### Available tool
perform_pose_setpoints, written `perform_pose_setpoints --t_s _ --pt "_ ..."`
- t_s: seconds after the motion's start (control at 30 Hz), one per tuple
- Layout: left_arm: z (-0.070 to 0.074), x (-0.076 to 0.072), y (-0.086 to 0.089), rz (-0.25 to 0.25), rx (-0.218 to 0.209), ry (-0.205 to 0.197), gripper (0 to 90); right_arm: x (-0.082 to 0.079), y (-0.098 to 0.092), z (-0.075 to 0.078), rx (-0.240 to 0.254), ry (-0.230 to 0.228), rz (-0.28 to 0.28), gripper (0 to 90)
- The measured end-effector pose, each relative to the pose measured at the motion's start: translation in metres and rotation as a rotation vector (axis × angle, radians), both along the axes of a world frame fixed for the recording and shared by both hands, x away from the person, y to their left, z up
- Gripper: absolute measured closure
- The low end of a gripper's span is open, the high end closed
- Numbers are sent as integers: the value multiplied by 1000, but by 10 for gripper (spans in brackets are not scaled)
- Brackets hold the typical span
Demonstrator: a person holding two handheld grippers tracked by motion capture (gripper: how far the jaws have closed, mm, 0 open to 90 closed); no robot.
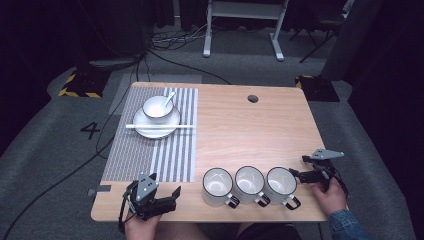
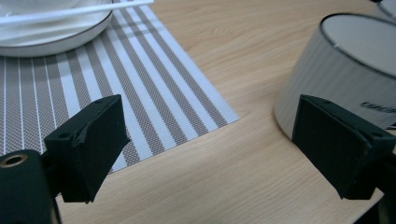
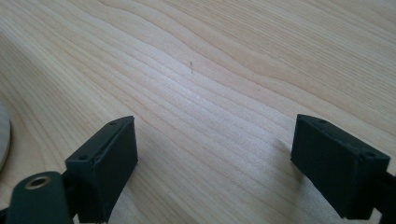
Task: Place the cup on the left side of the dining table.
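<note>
Light wooden counter | three white black-rimmed mugs in a row | left tongs wide apart near striped placemat | right tongs wide apart, holding nothing

High view: surface evenly lit from above, room around it very dark, background nearly black. Picture soft and low in detail, slight blockiness. Short soft shadows under the mugs. Left gripper view: bright, striped mat sharp in the middle, near jaws blurred, mild glare on the plate rim. Right gripper view: wood grain crisp mid-frame, pale sheen across the centre, jaws out of focus, faint shadow beside the right-hand jaw.
</note>
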State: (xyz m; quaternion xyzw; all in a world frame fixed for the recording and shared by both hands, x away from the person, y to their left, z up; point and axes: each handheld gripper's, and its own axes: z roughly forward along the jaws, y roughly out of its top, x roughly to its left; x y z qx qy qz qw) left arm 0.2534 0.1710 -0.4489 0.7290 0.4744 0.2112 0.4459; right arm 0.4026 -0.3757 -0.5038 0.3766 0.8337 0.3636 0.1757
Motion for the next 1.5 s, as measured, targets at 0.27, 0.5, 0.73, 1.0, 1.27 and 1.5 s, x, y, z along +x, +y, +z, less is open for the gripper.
perform_pose_setpoints --t_s 0.27,0.5,0.73,1.0,1.27,1.5 --pt "20 -18 -18 -27 24 -52 104 0 0 0 0 0 0 144" --pt "27 -24 -37 -1 2 -89 91 0 0 0 0 0 0 145" --pt "31 -26 -52 -26 4 -78 94 0 0 0 0 0 0 145" --pt "31 -28 -69 -32 -3 -59 96 0 0 0 0 0 0 144" --pt "29 -31 -93 -72 33 -39 98 0 0 0 -1 -6 4 145" --pt "14 -24 -105 -43 98 21 98 0 0 0 5 3 -3 145"
